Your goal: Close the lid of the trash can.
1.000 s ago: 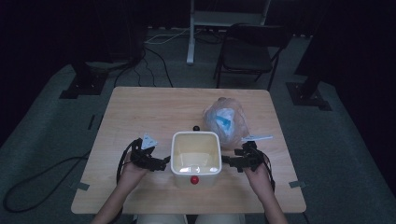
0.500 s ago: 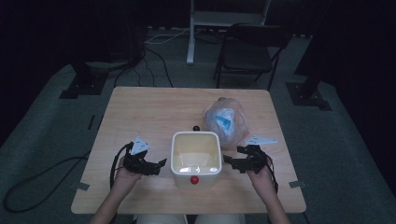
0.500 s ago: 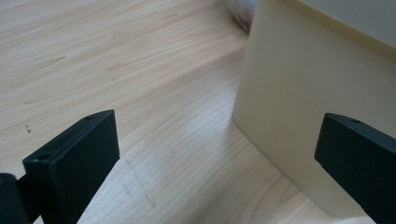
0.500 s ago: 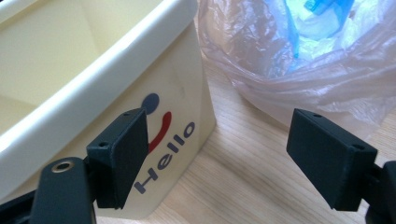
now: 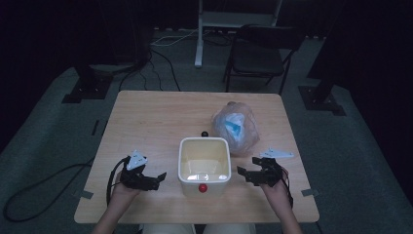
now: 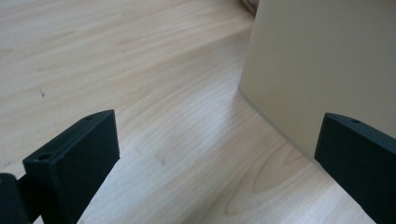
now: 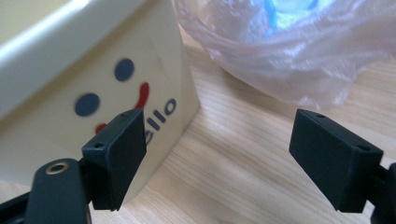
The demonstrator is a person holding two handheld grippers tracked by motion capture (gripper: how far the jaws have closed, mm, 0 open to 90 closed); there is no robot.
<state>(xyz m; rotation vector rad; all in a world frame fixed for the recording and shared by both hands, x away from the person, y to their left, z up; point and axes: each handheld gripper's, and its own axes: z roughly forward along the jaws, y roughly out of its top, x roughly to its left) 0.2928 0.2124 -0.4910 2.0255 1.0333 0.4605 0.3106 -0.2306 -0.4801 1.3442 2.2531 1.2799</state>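
High view: cream tub (image 5: 203, 165) on table (image 5: 146, 117), near the front edge, red knob (image 5: 202, 187) on its near wall. Left gripper (image 5: 158, 178) just left of tub, jaws apart, pointing at its side, not touching. Right gripper (image 5: 242, 171) just right of tub, jaws likewise apart, apart from the wall. Bag (image 5: 235, 127) behind tub to the right, nearly touching its back corner, blue inside. Small black thing (image 5: 205, 133) just behind tub. Chair (image 5: 260, 53) well beyond tub, off the table.

Left gripper view: jaws wide, bare wood between, plain tub wall (image 6: 327, 65) ahead at right.

Right gripper view: jaws wide; tub corner (image 7: 140, 74) ahead at left, with two blue dots, a red curve and blue letters; bag (image 7: 289, 51) ahead at right, close to tub.
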